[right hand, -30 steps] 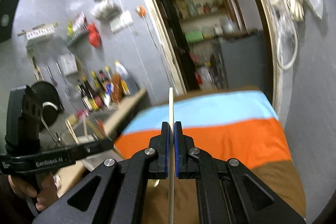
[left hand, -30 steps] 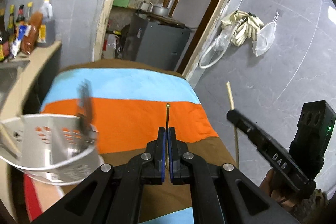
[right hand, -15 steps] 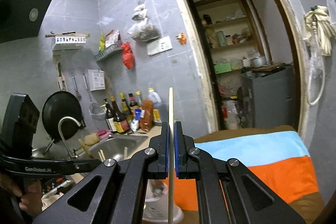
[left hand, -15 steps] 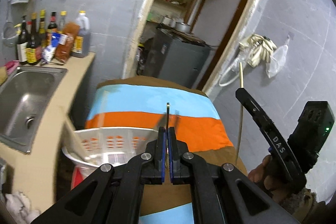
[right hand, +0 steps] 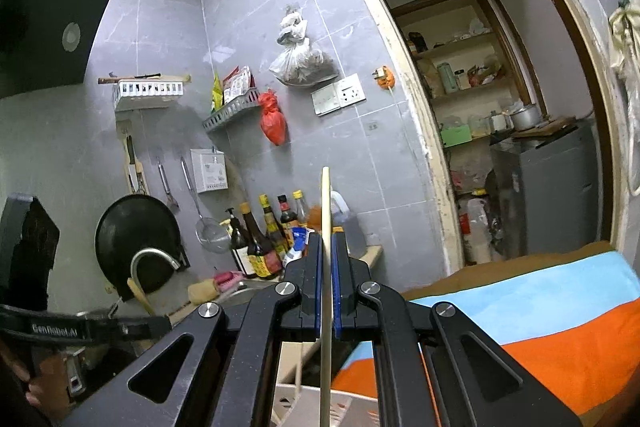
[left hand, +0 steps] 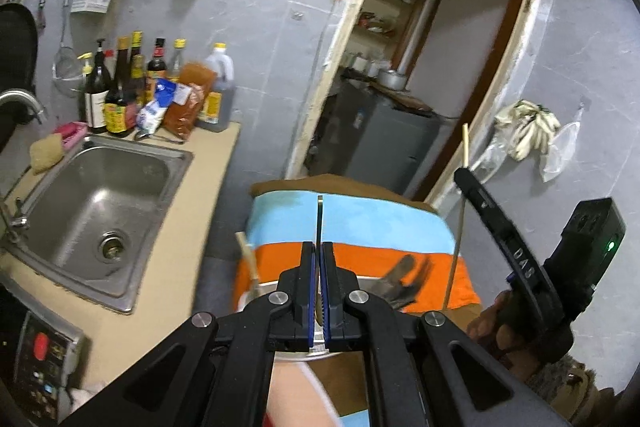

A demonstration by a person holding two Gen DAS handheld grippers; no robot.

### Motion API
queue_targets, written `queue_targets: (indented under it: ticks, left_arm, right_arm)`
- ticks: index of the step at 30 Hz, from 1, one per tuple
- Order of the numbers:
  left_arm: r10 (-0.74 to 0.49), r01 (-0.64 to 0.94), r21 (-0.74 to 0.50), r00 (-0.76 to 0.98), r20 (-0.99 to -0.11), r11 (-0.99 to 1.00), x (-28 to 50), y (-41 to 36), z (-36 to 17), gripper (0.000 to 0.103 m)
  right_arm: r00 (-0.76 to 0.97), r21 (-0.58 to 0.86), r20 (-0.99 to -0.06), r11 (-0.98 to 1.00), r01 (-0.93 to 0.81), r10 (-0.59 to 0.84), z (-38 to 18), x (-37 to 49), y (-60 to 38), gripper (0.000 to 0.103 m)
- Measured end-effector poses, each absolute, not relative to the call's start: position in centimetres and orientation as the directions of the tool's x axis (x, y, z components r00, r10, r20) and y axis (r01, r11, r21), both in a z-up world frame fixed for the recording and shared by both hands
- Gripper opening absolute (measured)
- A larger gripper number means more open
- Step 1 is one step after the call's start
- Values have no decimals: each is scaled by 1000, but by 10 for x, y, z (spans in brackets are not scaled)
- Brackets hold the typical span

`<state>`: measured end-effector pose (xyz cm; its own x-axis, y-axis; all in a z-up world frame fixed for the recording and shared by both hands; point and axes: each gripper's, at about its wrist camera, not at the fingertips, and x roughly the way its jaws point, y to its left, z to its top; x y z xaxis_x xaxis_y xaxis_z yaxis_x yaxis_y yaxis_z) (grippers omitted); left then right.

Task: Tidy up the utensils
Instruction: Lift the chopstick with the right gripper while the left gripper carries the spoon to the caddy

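Both our tools have swung from the striped cloth toward the sink [left hand: 100, 203]. Left tool [left hand: 319, 291] clenches a thin metal utensil [left hand: 319, 219], right tool [right hand: 327, 291] a pale chopstick [right hand: 326, 211]; both upright, the basket [left hand: 360, 281] just below.

Black hand-held gripper [left hand: 319, 267] — blue pads

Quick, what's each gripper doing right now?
Left gripper: shut on a thin metal utensil handle.
Right gripper: shut on a pale chopstick.
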<state>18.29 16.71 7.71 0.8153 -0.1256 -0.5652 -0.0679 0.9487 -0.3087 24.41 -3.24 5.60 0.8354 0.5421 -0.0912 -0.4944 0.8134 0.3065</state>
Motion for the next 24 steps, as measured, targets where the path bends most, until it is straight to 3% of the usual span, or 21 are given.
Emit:
queue_targets:
  ticks: [24]
  left_arm:
    - [-109, -101, -265, 730, -674, 959, 224, 170, 30, 3]
  right_arm:
    - [876, 300, -198, 878, -373, 439, 17, 275, -18, 4]
